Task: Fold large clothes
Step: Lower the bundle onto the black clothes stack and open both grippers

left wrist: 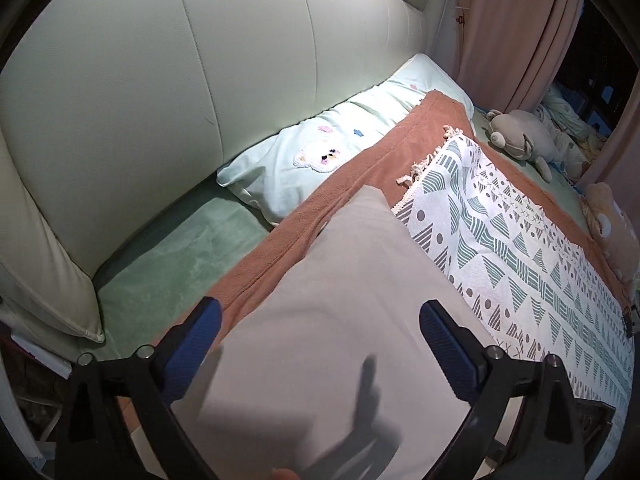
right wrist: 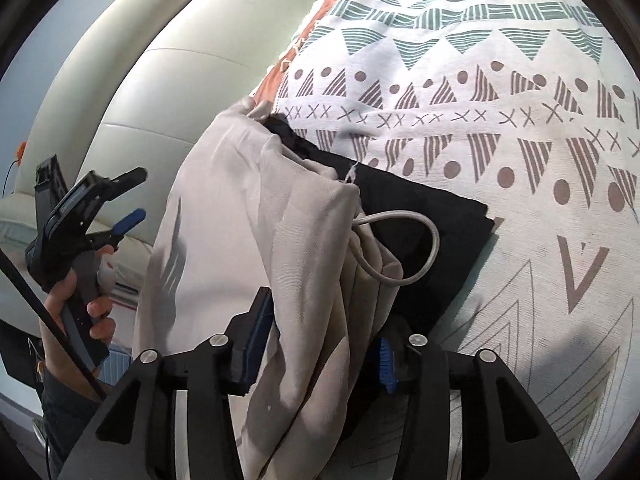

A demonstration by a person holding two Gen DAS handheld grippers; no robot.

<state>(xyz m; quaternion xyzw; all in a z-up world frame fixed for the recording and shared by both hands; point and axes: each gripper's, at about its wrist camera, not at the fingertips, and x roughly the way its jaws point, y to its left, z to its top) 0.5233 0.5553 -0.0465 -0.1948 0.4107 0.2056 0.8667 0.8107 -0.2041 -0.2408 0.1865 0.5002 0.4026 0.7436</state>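
Note:
A beige garment [left wrist: 320, 320] lies spread flat on the bed, and my left gripper [left wrist: 322, 346] hovers just over it, open wide with nothing between its fingers. In the right wrist view that left gripper [right wrist: 138, 194] shows at the left, held by a hand [right wrist: 76, 304], its jaws apart. The beige garment's bunched waist end [right wrist: 312, 248], with a white drawstring loop [right wrist: 404, 240], runs between the fingers of my right gripper [right wrist: 322, 350]. Those jaws stand partly apart and the cloth hangs loosely between them. A folded black garment [right wrist: 424, 216] lies under the beige one.
The clothes rest on a white patterned blanket [left wrist: 540, 264] over an orange-brown blanket [left wrist: 352, 168]. A pale padded headboard [left wrist: 160, 100], a light pillow [left wrist: 320, 148], plush toys [left wrist: 520, 136] and pink curtains [left wrist: 516, 28] border the bed.

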